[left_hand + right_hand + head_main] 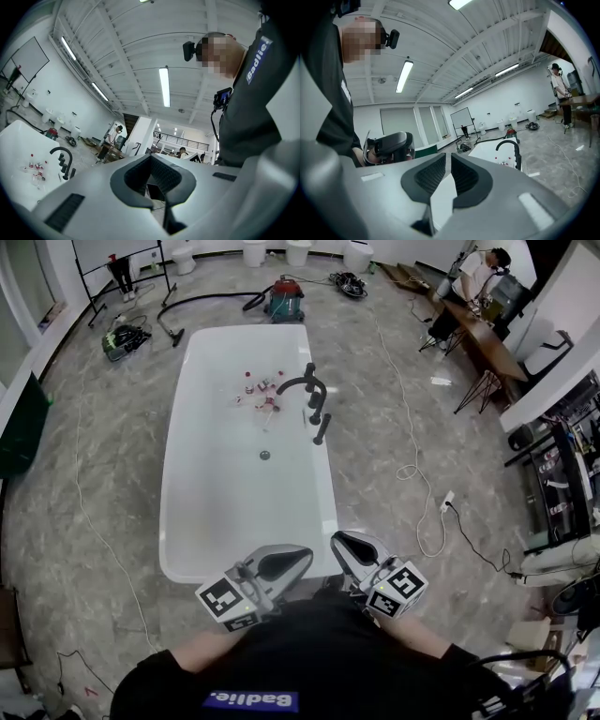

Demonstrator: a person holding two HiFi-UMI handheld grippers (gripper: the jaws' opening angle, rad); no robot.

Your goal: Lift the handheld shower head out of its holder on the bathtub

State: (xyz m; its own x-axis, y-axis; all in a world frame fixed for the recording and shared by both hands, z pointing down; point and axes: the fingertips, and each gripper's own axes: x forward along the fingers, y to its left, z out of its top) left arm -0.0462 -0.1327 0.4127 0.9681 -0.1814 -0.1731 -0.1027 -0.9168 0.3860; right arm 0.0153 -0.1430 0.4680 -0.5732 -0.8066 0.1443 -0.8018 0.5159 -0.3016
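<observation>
**Both hand-held grippers empty at the near end of the bathtub; shower head in its holder**

The handheld shower head (322,429) is a short black wand resting in its holder on the right long rim of the white bathtub (178,474). It sits just on the near side of the black faucet (302,382), whose spout arches over the basin.

The left hand-held gripper (151,158) has its pads meeting at the tips, with nothing between them. The right hand-held gripper (446,157) has its jaws together but for a hairline slit, and it is also empty. In the head view both sit side by side over the near end rim of the bathtub, well apart from the shower head.

Small bottles (262,390) lie scattered on the bathtub's bottom toward the far end, and the drain (264,455) is near the middle. A red and green vacuum cleaner (284,298) stands on the grey floor (94,484) beyond the far end.
</observation>
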